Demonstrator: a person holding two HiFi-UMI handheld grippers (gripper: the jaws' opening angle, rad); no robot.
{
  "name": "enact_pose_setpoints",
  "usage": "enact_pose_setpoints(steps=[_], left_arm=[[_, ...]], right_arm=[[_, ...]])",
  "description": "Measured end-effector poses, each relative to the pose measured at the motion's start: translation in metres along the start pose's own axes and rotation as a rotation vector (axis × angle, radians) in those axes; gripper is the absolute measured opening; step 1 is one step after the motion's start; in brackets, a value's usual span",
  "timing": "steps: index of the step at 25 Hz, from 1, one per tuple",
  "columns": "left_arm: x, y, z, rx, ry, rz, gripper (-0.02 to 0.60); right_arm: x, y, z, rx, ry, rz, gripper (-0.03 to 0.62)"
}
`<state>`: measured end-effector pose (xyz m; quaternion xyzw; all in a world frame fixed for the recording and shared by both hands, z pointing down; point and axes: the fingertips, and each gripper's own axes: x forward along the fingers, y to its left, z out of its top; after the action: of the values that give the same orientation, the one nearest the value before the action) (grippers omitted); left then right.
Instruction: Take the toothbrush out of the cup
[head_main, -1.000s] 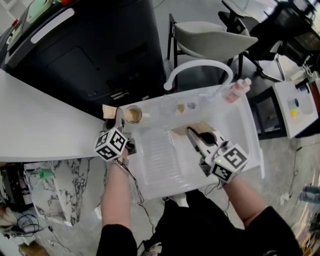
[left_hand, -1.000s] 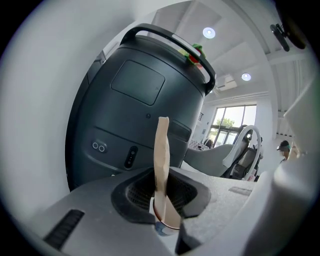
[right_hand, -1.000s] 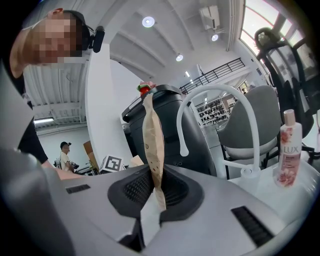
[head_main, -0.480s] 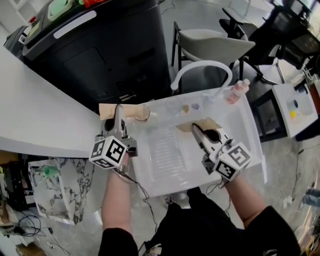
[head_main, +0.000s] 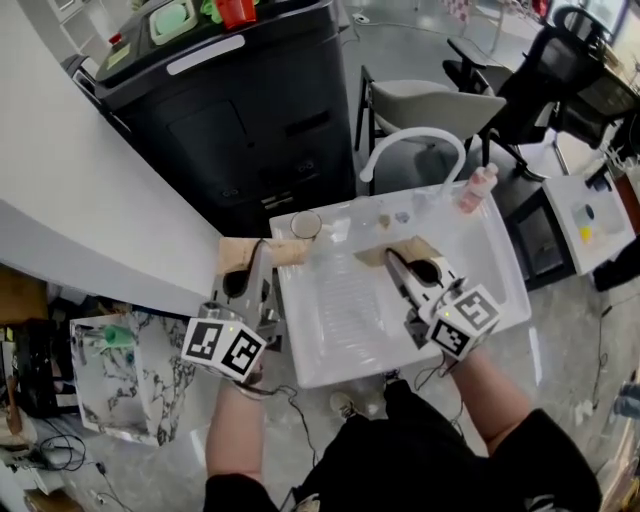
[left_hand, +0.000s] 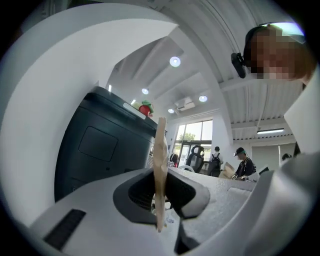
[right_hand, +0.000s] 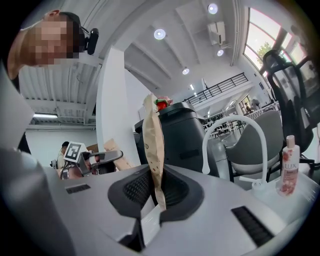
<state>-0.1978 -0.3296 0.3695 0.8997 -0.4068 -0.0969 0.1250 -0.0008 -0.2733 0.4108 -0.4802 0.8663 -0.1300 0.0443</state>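
Observation:
A clear cup (head_main: 305, 225) stands on the far left corner of the white sink tray (head_main: 330, 375). Left of it, off the tray's edge, my left gripper (head_main: 256, 263) is shut on a flat tan paper toothbrush packet (head_main: 268, 252). Its jaws have just been closing on the packet. The left gripper view shows this packet (left_hand: 161, 160) edge-on and upright between the jaws (left_hand: 161, 202). My right gripper (head_main: 396, 266) is over the tray's middle, shut on a brown paper packet (head_main: 408, 248). That packet (right_hand: 152, 135) sticks up from the right gripper (right_hand: 156, 194).
A white arched faucet (head_main: 415, 140) and a pink bottle (head_main: 478, 187) stand at the tray's far edge. Behind are a black bin (head_main: 240, 110) and a grey chair (head_main: 440, 100). A white counter (head_main: 70, 190) runs along the left.
My left gripper has drawn away from the cup, leftward and toward me, carrying the tan packet. The cup stays on the tray. The right gripper has shifted only a little.

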Motion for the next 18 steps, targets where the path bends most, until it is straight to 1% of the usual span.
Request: enact_pose_setpoints(steps=[5, 7, 9, 12, 15, 18], left_arm=[[-0.046, -0.020, -0.006, 0.088, 0.045, 0.006, 0.032], [-0.064, -0.028, -0.013, 0.109, 0.066, 0.001, 0.032], [-0.080, -0.035, -0.021, 0.118, 0.085, -0.007, 0.032], [-0.100, -0.044, -0.031, 0.112, 0.105, -0.015, 0.032], [-0.117, -0.051, -0.040, 0.107, 0.125, -0.019, 0.032], [-0.129, -0.061, -0.052, 0.120, 0.149, -0.024, 0.032]], right_arm=[[-0.002, 0.033, -0.001, -0.006, -0.014, 0.004, 0.028], [-0.005, 0.046, -0.004, -0.010, -0.017, 0.004, 0.028], [-0.009, 0.057, -0.007, -0.012, -0.020, 0.002, 0.028], [-0.016, 0.072, -0.012, -0.014, -0.020, -0.004, 0.028], [-0.026, 0.084, -0.016, -0.019, -0.015, -0.020, 0.028], [-0.041, 0.091, -0.021, -0.022, -0.013, -0.040, 0.028]])
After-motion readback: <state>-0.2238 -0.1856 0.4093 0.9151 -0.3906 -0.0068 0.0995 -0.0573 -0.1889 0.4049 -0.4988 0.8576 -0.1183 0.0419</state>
